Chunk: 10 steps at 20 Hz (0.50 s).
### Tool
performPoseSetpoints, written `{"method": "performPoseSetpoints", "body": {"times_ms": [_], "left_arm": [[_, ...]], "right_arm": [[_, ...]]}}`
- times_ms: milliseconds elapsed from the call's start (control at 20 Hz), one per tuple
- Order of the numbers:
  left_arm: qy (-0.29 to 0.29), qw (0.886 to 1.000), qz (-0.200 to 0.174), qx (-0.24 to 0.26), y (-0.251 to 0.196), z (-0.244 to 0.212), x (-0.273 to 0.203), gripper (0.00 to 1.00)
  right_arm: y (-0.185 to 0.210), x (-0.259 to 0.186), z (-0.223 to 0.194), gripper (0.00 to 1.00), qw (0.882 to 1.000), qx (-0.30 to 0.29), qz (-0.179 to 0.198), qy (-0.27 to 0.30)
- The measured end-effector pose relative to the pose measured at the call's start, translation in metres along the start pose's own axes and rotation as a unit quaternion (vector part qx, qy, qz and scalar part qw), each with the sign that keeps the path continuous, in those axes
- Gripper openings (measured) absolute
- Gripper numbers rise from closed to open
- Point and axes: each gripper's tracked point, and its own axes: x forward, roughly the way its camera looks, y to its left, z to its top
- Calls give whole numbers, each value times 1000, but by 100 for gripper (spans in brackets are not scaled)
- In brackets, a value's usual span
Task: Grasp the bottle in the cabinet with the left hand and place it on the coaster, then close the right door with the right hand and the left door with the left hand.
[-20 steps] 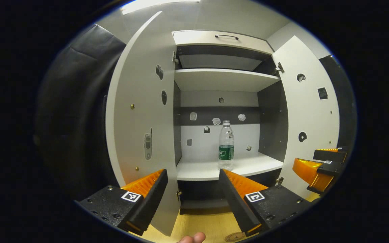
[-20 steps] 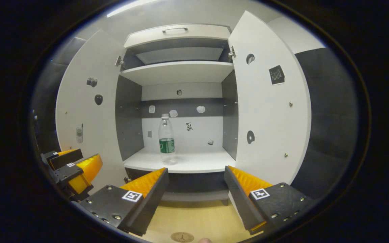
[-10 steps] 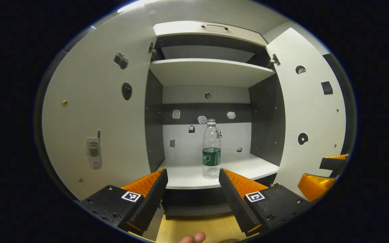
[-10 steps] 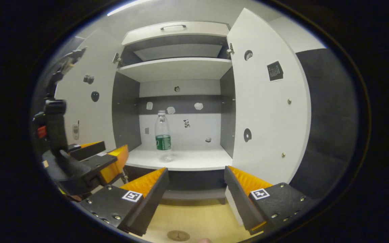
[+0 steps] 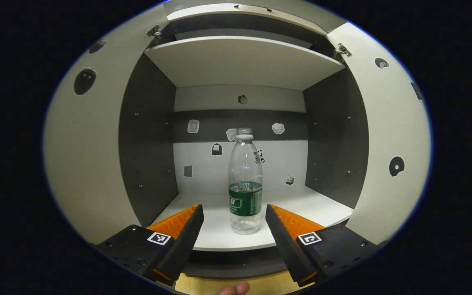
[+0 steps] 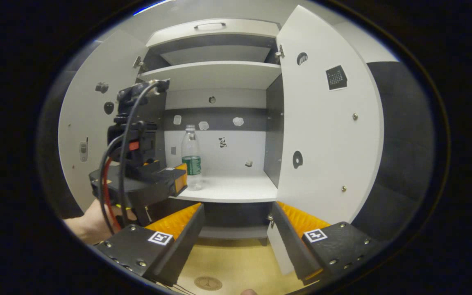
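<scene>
I held the left gripper [image 5: 234, 213] open before the upright bottle [image 5: 244, 180]; it looked empty, light, thin-walled. I judged its labelled middle the best hold.

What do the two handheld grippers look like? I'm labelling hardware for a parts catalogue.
Each gripper, left gripper and right gripper, has two wedge-shaped fingers with ridged inner faces on black bolted blocks, each block bearing a square black-and-white marker. In the right gripper view, the left gripper's black body carries black and red cables and a top-mounted camera.
</scene>
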Motion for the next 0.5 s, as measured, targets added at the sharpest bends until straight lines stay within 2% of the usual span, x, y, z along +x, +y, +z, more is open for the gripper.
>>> {"method": "performPoseSetpoints", "body": {"times_ms": [500], "left_arm": [[9, 1000, 2, 3, -7, 1, 82, 96]], "right_arm": [[-11, 11, -8, 100, 1000, 1, -6, 19]]}}
